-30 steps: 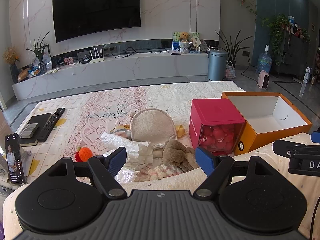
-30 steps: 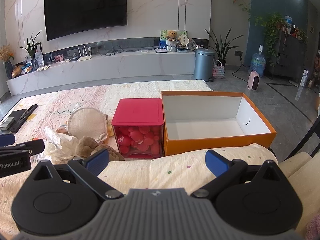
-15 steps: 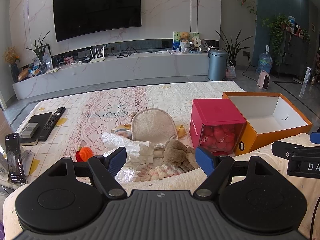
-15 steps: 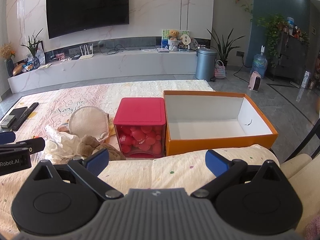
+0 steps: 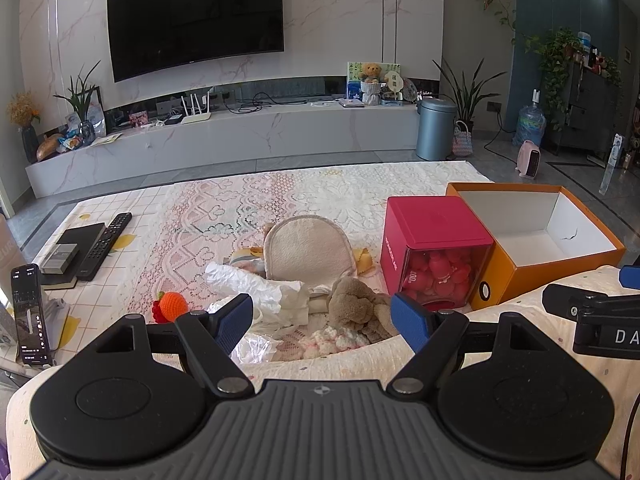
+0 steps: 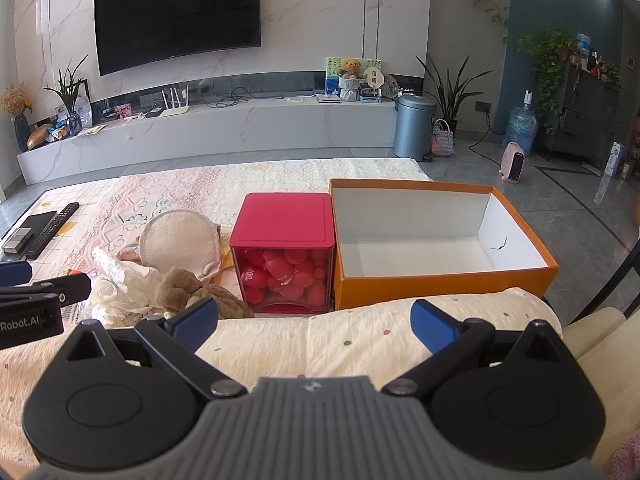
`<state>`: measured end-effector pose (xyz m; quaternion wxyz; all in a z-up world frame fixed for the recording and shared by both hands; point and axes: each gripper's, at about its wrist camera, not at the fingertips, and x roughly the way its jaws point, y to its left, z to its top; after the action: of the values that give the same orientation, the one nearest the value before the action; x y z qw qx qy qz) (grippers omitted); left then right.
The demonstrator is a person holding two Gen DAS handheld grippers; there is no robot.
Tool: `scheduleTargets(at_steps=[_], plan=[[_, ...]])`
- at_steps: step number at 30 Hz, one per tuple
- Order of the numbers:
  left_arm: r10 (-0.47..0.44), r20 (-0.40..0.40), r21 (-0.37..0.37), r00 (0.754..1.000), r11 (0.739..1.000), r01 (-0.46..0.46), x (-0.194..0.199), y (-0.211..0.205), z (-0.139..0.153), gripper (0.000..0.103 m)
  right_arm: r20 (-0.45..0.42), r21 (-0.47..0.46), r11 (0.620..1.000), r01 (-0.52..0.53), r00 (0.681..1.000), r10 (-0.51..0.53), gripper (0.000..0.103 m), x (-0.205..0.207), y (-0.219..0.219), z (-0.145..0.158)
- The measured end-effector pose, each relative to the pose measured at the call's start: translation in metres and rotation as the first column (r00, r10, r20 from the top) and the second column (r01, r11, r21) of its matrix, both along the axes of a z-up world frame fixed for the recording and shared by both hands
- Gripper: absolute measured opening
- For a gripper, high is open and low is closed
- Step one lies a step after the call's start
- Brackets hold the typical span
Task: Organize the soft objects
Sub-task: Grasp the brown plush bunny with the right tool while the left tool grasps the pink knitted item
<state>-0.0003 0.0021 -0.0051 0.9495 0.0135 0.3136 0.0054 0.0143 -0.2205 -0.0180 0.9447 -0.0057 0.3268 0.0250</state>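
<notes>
Clutter is your main risk: the brown plush (image 5: 356, 306) lies tangled with crinkly white wrapping (image 5: 260, 292) and a beige pad (image 5: 308, 248) at twelve o'clock of your left gripper (image 5: 322, 322), whose jaws gape wide and empty. You could snag several at once. Your right gripper (image 6: 314, 322), equally wide and empty, faces the bare orange box (image 6: 440, 284) at one o'clock.
</notes>
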Motion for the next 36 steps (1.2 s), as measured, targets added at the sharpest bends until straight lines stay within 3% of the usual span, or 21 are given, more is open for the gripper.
scheduleTargets(at_steps=[7, 9, 19, 22, 26, 32, 36], plan=[[-0.009, -0.006, -0.009, 1.0, 1.0, 0.009, 0.0, 0.004, -0.003, 0.092, 0.0, -0.001, 1.0, -0.015, 1.0, 0.015, 0.1, 0.002, 0.002, -0.001], [-0.015, -0.016, -0.018, 1.0, 1.0, 0.015, 0.001, 0.009, -0.005, 0.087, 0.002, -0.013, 0.999, -0.033, 0.999, 0.033, 0.1, 0.005, 0.005, -0.001], [-0.07, -0.098, -0.174, 0.993, 0.983, 0.053, 0.02, 0.048, -0.017, 0.068, -0.052, -0.014, 0.986, -0.168, 0.985, 0.167, 0.1, 0.035, 0.031, -0.01], [-0.1, -0.12, -0.18, 0.988, 0.981, 0.077, 0.026, 0.054, -0.024, 0.059, -0.094, -0.004, 0.976, -0.216, 0.972, 0.214, 0.099, 0.048, 0.044, -0.022], [-0.126, -0.155, -0.157, 0.98, 0.982, 0.101, 0.036, 0.058, -0.04, 0.057, -0.153, 0.02, 0.962, -0.273, 0.95, 0.272, 0.086, 0.069, 0.06, -0.037], [-0.169, -0.305, -0.232, 0.937, 0.968, 0.099, 0.052, 0.069, -0.079, 0.055, -0.237, -0.004, 0.94, -0.341, 0.914, 0.33, 0.086, 0.098, 0.082, -0.059], [-0.173, -0.324, -0.264, 0.93, 0.961, 0.086, 0.057, 0.074, -0.089, 0.055, -0.286, -0.029, 0.927, -0.375, 0.891, 0.352, 0.086, 0.113, 0.094, -0.077]])
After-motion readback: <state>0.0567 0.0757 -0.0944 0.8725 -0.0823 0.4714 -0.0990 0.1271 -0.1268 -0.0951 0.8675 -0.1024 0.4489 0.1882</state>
